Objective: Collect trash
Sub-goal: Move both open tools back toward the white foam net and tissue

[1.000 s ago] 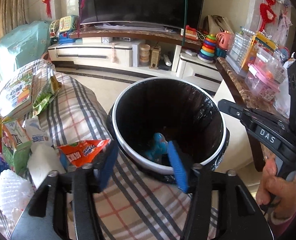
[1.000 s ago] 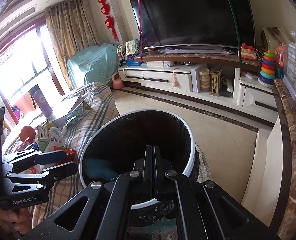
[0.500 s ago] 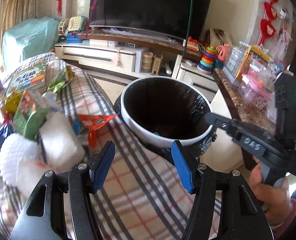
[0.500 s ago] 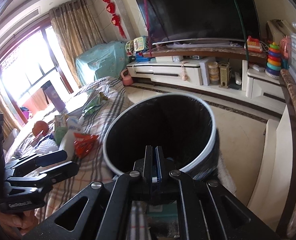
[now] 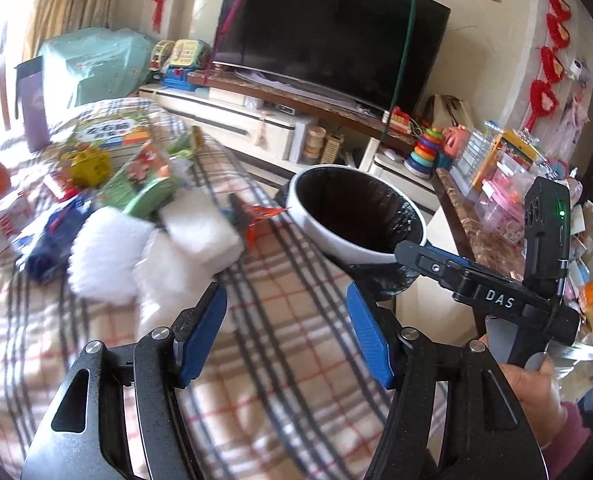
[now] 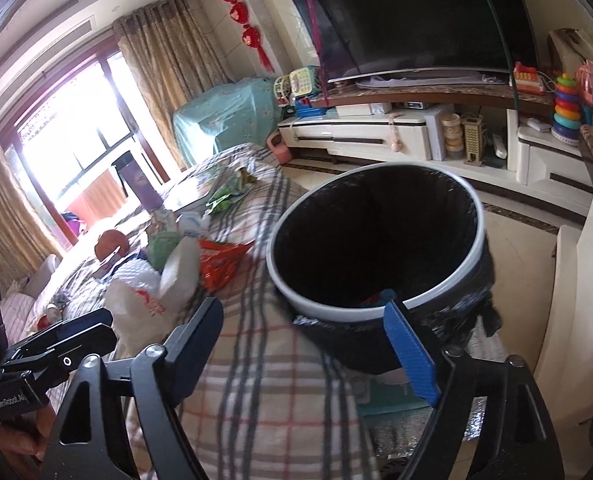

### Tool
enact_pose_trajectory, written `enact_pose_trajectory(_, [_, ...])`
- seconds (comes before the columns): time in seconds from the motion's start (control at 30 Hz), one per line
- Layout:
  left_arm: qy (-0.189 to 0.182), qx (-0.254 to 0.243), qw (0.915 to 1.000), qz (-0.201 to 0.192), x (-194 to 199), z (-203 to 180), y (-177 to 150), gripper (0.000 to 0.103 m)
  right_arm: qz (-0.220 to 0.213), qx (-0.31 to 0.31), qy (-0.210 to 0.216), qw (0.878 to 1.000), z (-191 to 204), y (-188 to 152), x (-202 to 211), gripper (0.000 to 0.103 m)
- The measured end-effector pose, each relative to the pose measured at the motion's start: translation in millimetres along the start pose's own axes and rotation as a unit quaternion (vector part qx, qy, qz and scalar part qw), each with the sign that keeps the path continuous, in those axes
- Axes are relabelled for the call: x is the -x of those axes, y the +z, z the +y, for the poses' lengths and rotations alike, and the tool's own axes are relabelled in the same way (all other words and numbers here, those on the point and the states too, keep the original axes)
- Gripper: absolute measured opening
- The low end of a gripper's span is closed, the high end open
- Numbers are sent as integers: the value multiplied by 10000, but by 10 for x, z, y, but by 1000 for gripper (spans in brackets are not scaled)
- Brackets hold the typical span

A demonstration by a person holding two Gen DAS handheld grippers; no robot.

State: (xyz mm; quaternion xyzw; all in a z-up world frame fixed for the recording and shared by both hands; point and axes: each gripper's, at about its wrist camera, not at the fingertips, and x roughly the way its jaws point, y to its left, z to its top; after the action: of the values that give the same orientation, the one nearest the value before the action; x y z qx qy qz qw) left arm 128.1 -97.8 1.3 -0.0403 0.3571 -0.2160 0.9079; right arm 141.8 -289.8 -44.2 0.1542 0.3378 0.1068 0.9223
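A white-rimmed trash bin with a black liner [image 5: 360,246] [image 6: 336,312] stands at the right edge of a plaid-covered surface [image 5: 280,344] [image 6: 256,380]. Trash lies on the plaid: white foam pieces [image 5: 200,228], an orange snack wrapper [image 5: 256,216] [image 6: 220,260], green packets [image 5: 144,188] and a white bag [image 6: 136,308]. My left gripper [image 5: 286,332] is open and empty above the plaid, short of the white pieces. My right gripper [image 6: 308,344] is open and empty beside the bin's near rim; it also shows in the left wrist view [image 5: 408,250].
A TV [image 5: 328,36] on a white cabinet [image 6: 356,140] stands behind. A marble counter with toys and boxes [image 5: 496,184] runs along the right. A covered teal item [image 5: 92,64] and a window with curtains [image 6: 76,136] are at the left.
My right gripper has opened; it was shut before. My left gripper has pulled back from the bin and turned left toward the trash on the plaid surface.
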Motion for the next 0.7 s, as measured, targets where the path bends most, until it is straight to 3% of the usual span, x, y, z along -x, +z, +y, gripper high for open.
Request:
enact_pose_trajectory(0.37, [445, 543, 9974, -137, 320, 585, -267, 64, 186, 356, 214, 9990, 406, -141, -88, 89])
enact_pose_trajectory(0.7, [777, 853, 9933, -38, 363, 1018, -413, 64, 395, 656, 475, 9959, 771, -276, -213, 89])
